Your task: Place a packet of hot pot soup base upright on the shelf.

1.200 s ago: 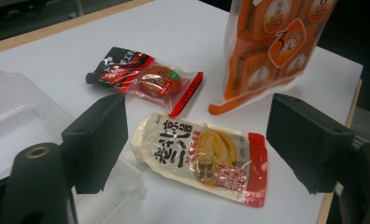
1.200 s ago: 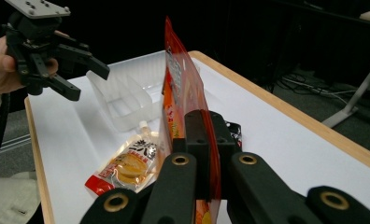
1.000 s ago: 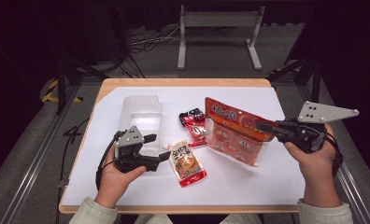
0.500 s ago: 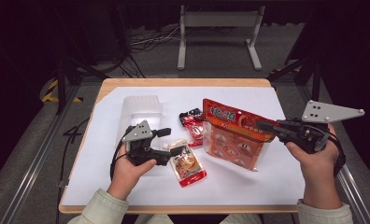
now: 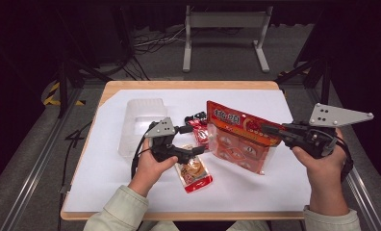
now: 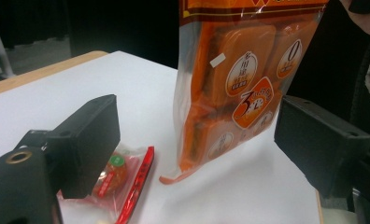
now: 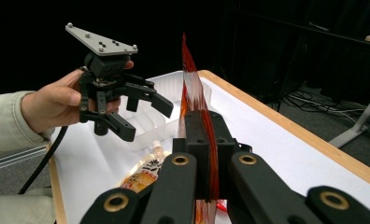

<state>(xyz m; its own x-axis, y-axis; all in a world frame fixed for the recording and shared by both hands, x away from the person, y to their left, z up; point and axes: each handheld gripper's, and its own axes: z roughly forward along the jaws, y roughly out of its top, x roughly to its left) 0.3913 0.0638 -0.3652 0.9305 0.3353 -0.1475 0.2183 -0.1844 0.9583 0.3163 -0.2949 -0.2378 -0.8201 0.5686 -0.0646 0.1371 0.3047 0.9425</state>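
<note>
An orange snack bag (image 5: 236,139) hangs upright over the white table, and my right gripper (image 5: 268,129) is shut on its top right edge. The right gripper view has that edge (image 7: 192,93) clamped between the jaws (image 7: 206,121). My left gripper (image 5: 194,139) is open just left of the bag, above a small orange snack packet (image 5: 193,171). Its jaws have just been opening, with nothing pressed between them. In the left gripper view the bag (image 6: 234,84) stands ahead of the wide jaws (image 6: 197,140) and the packet (image 6: 115,172) lies below the left jaw.
A clear plastic tray (image 5: 140,120) sits at the table's back left. Small red and black packets (image 5: 198,127) lie between the tray and the bag. The white sheet (image 5: 275,192) ends at a wooden rim all round.
My left gripper has moved right, from beside the small packet to just short of the bag. The right gripper and the bag have kept their place.
</note>
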